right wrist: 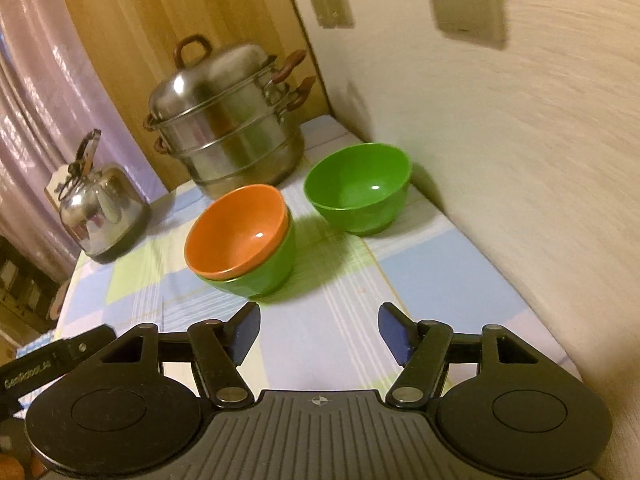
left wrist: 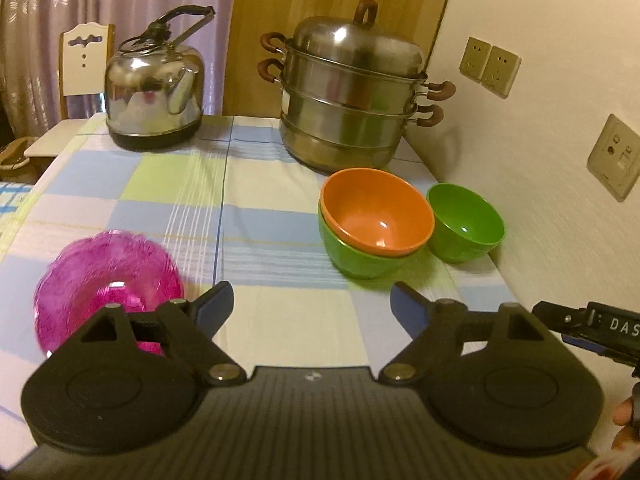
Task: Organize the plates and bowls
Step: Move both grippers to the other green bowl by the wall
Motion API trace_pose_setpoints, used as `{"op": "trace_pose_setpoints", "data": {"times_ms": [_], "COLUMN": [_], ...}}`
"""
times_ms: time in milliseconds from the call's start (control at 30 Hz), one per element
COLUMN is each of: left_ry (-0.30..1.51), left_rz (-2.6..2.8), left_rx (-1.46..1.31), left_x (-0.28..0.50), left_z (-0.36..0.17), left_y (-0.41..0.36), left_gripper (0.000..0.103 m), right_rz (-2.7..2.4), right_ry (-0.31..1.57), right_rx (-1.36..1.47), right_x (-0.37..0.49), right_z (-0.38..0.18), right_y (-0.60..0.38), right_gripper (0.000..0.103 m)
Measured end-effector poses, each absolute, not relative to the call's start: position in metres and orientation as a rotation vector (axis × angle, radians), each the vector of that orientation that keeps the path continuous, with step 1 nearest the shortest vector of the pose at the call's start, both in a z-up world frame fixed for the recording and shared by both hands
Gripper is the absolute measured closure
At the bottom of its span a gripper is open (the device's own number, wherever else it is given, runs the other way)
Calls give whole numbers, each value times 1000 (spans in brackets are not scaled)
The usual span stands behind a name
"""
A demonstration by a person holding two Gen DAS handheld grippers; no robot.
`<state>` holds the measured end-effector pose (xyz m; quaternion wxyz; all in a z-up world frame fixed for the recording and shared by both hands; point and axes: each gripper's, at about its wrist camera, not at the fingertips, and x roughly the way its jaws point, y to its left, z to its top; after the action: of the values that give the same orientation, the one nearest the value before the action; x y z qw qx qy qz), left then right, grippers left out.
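Fingers of left gripper (left wrist: 312, 300) and right gripper (right wrist: 320, 330) spread wide, nothing held. Orange bowl (left wrist: 378, 212) nested in green bowl (left wrist: 360, 258), small green bowl (left wrist: 466, 222) just beside, pink dish (left wrist: 108, 276) apart on surface (left wrist: 272, 220). Risk: clipping small green bowl into wall, or tipping the stack on approach.

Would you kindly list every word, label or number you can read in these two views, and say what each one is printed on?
"DAS": white letters on the right claw's body, cut off by the edge of the left wrist view.
White lettering on the left claw's body, in the right wrist view: too small and blurred to read for sure.
Wall sockets: no legible markings.
Bowls, steamer pot and kettle: no text visible.
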<state>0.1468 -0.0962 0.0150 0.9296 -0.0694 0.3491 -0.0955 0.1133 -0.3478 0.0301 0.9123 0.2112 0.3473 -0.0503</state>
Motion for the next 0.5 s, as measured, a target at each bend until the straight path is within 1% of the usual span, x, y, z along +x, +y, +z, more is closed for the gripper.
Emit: {"op": "trace_pose_setpoints", "data": {"times_ms": [233, 500], "left_ry": [709, 681], "left_rz": [-178, -226], "left_rx": [-129, -116], "left_x": [127, 133], "left_z": [28, 48], "left_y": [-99, -112], "left_gripper": [19, 17], "right_rz": [-109, -112], "right_ry": [700, 672], "right_rx": [483, 487], "right_x": [91, 90], "right_z": [33, 45], "right_y": [-361, -371], "right_gripper": [35, 35]}}
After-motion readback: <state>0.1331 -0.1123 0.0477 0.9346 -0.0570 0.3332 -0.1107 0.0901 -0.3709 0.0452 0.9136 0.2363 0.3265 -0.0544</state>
